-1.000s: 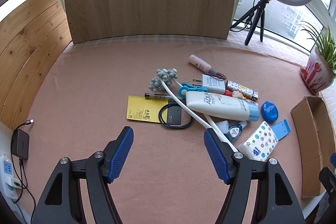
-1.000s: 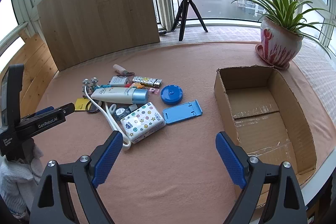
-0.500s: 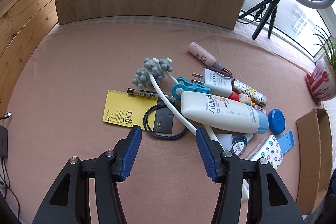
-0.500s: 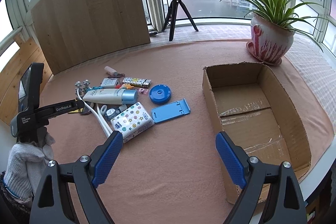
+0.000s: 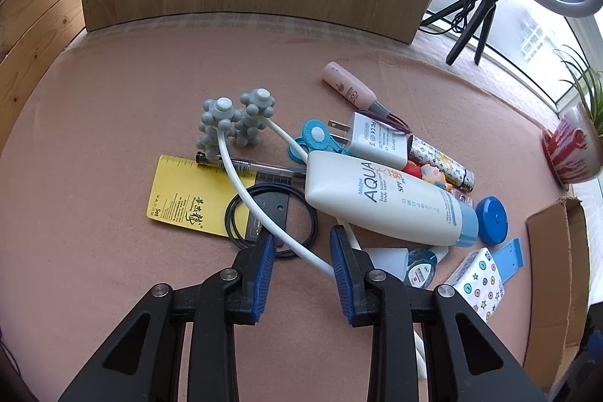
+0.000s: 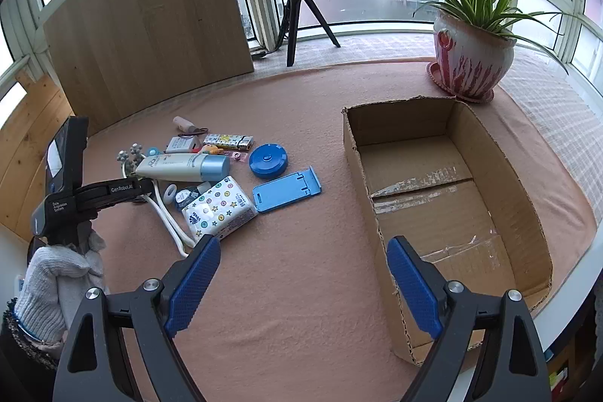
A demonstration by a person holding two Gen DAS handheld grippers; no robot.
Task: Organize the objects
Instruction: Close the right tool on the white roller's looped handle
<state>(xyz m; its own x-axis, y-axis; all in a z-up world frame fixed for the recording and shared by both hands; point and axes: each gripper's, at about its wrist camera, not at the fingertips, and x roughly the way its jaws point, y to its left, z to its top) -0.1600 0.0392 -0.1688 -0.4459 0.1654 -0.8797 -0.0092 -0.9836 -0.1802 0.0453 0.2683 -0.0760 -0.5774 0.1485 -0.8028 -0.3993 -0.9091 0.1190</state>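
the white massager handle (image 5: 297, 247) is seen between the closing blue pads (image 5: 264, 266) of the left gripper (image 5: 299, 243), not yet clamped.

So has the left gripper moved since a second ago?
Yes. The left gripper came in over the clutter, toward the yellow card; its closing jaws now straddle the massager's white handle.

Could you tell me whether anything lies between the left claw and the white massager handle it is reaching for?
Nothing visible does: the left claw is closing with the white handle between its blue pads, not yet pinched.
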